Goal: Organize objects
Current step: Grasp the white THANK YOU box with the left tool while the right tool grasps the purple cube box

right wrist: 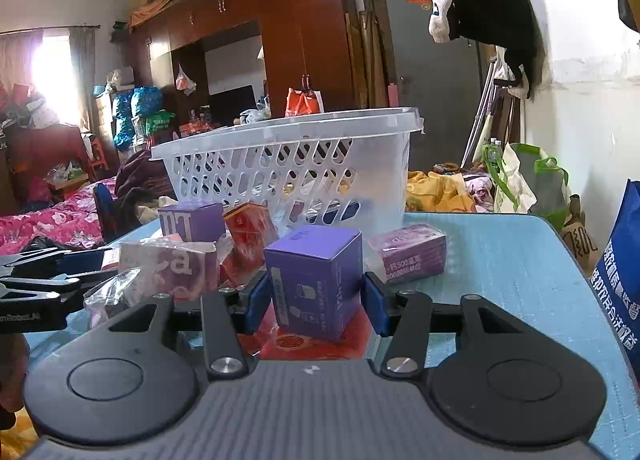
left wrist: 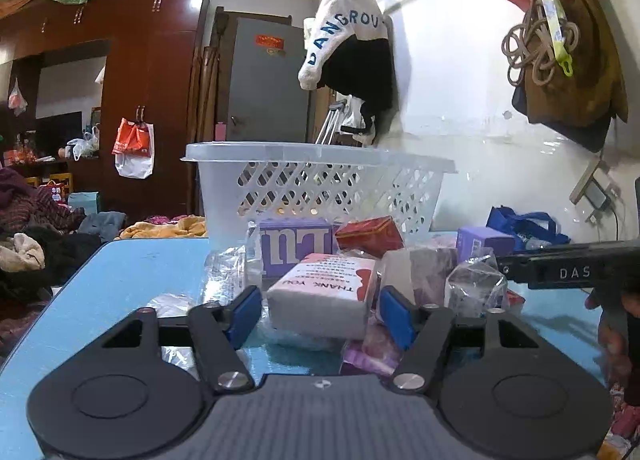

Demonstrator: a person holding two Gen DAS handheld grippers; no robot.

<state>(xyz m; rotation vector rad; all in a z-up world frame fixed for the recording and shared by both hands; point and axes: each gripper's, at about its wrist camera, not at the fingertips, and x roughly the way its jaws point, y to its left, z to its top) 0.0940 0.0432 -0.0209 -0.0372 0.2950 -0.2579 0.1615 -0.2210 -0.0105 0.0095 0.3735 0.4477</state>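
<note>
From your left wrist view, your left gripper has its jaws wide apart around one soft white pack with "THANK YOU" on it, not squeezing. Behind it sit one purple box, one red box and one see-through plastic basket full of holes, all on the blue surface.

From your right wrist view, your right gripper has open jaws beside one purple cardboard cube.
</note>
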